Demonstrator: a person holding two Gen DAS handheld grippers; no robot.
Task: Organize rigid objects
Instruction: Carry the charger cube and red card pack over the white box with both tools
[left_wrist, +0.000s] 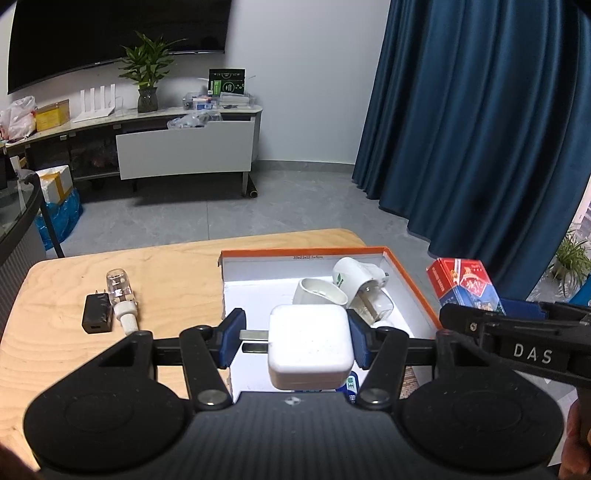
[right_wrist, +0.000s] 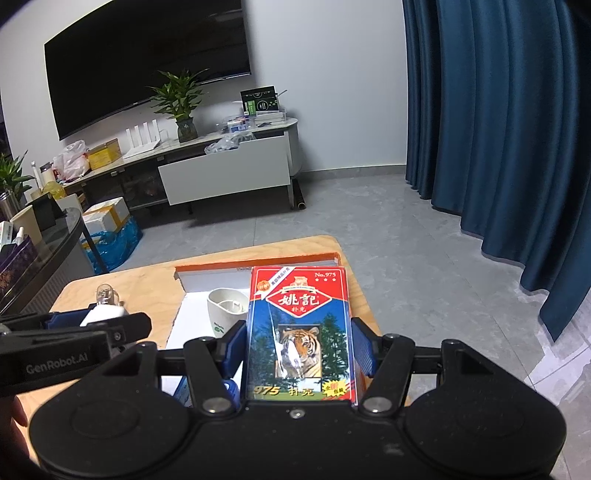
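While both grippers hover over the orange-rimmed box (left_wrist: 413, 284), I read my left gripper (left_wrist: 295, 341) as clamped on the white charger (left_wrist: 309, 345), its prongs pointing to nine o'clock, and my right gripper (right_wrist: 299, 350) as clamped on the playing-card pack (right_wrist: 301, 332) — long axis running six to twelve. The box's open white floor lies at twelve o'clock of both loads; I judge the left one nearer the free patch beside the white cup (left_wrist: 319, 293).

The box (left_wrist: 410, 284) is the landmark: its far right corner is blocked by a cup (left_wrist: 319, 293) and plug-in unit (left_wrist: 364, 286); its near-left floor lies bare. Left of it, a black charger (left_wrist: 96, 314) and bottle (left_wrist: 122, 297) lie on the table (left_wrist: 166, 280).
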